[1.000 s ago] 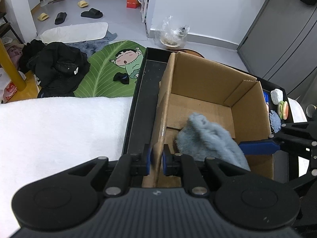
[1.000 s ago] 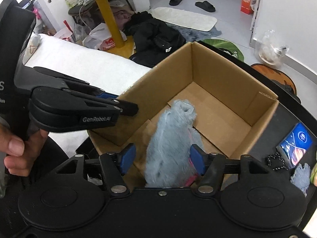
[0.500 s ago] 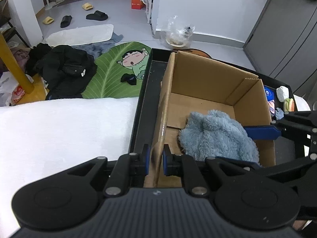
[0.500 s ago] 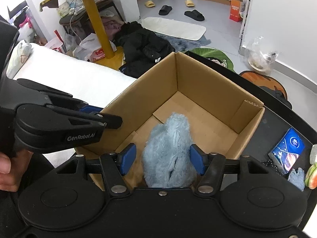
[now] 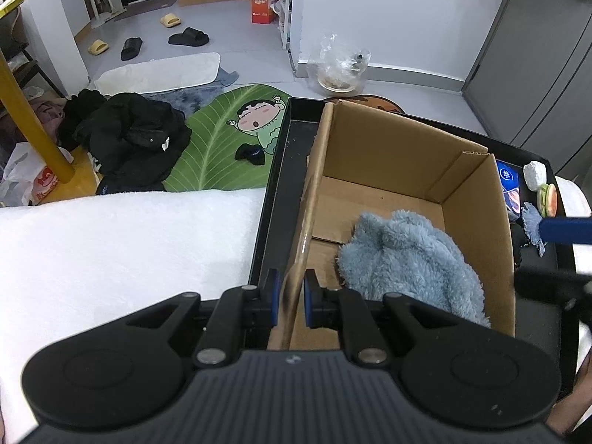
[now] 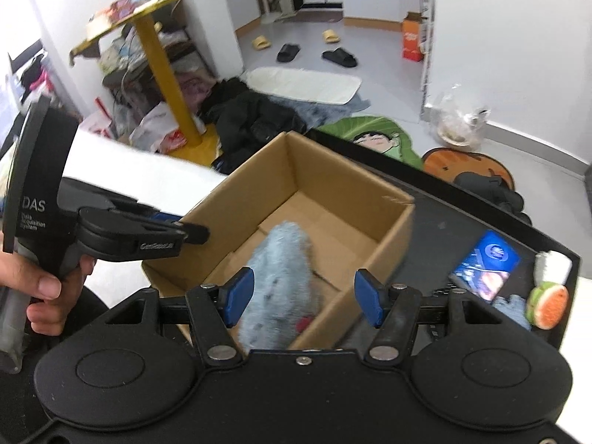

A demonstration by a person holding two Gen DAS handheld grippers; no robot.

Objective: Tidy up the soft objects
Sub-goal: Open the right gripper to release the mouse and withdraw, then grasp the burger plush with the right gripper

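Lying crumpled on the floor of the cardboard box, toward its near right corner: fluffy blue cloth, also showing blurred in the right wrist view. Resting loose, touched by no pad. Standing in a black tray, box set along the tray's left side, leaving a narrow strip of bare tray beside the left wall. Clamping that left wall near its near end: left gripper, jaws clenched on the cardboard edge, one blue pad on each face. Being held by a hand at the left edge of the right wrist view. Hovering above the box's near right part: right gripper, jaws released and standing apart, pads clear of the cloth below. Sitting along the tray's right side, beyond the box: blue packet, white lump, small round green-and-orange toy, scrap of blue cloth. Spreading left of the tray: white bedding.
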